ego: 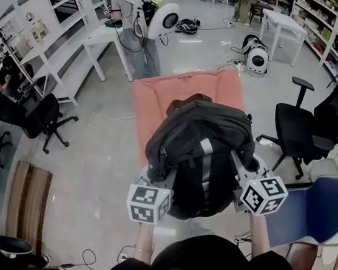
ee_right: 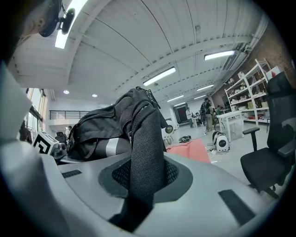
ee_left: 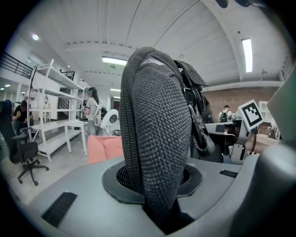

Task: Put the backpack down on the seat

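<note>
Left gripper (ego: 152, 190) and right gripper (ego: 250, 183) at 6 o'clock, fingers nearly closed, each clamped on a mesh strap (ee_left: 157, 139). Backpack (ego: 202, 141) slung between them in mid-air, pink seat (ego: 155, 96) at 12 o'clock beyond. Looks like carry step; next: forward over seat, lower, release both.

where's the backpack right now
The backpack is mid head view, held by its straps between left gripper and right gripper, at the pink seat's near end.

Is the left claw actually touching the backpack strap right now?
Touching. The left gripper view shows the left claw closed on the backpack strap, the mesh running down between its jaws and pinched there.
</note>
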{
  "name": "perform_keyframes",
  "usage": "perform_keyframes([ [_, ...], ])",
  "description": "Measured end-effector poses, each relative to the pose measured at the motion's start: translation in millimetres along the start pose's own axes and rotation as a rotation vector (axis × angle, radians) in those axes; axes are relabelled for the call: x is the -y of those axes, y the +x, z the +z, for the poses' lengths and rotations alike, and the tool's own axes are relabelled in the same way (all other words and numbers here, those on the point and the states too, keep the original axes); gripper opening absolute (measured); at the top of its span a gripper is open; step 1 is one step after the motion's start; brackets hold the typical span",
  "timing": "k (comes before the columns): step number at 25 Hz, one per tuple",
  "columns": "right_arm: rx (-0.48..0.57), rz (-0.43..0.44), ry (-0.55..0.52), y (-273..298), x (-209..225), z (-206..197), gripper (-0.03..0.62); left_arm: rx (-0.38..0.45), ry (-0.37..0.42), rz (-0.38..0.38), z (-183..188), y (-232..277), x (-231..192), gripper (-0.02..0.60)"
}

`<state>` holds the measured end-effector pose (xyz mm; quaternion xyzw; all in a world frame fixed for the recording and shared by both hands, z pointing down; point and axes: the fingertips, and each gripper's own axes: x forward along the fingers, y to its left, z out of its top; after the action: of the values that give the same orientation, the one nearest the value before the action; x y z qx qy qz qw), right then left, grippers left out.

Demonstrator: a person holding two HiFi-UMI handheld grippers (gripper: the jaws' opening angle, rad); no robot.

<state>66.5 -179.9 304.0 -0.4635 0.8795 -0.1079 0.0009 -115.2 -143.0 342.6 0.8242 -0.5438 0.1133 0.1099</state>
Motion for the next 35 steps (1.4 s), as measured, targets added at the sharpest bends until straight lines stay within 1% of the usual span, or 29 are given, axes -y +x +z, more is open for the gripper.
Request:
perform_keyframes([
  [4,-0.017,0.024,0.003,30,16,0,0.067,-0.008,-0.011,0.024,3,24,-13,0.121],
  [9,-0.046,0.033,0.012,59,30,-10,0.067,-0.046,-0.034,0.034,-5,51,-30,0.121],
  [15,-0.080,0.010,0.058,89,54,-35,0.067,-0.109,-0.030,0.008,-21,94,-49,0.121],
  [22,-0.116,-0.036,0.095,132,94,-60,0.067,-0.164,-0.039,-0.029,-36,156,-69,0.120],
  [28,-0.142,-0.051,0.101,159,130,-92,0.067,-0.200,-0.056,-0.049,-67,206,-74,0.120],
  [33,-0.172,-0.078,0.133,184,151,-115,0.067,-0.243,-0.072,-0.062,-87,240,-85,0.120],
  [35,-0.172,-0.081,0.139,195,162,-123,0.067,-0.246,-0.074,-0.062,-92,258,-90,0.120],
])
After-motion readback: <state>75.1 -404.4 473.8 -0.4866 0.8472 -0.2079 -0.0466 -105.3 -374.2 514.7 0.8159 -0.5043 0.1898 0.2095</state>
